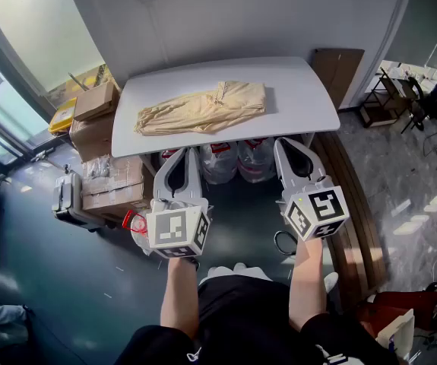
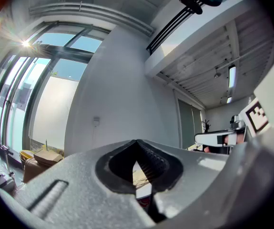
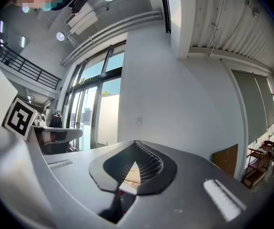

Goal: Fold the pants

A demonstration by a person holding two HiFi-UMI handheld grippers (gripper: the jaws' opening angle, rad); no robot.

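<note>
As the beige pants [image 1: 203,106] lie untouched at 12 o'clock, the left gripper [image 1: 188,153] and right gripper [image 1: 285,144] are held pressed together, empty; approach and opening are judged needed.

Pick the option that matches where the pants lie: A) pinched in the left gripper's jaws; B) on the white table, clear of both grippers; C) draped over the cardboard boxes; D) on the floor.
B: the beige pants lie bunched on the white table, with the left gripper and right gripper short of its near edge, jaws shut on nothing.
</note>
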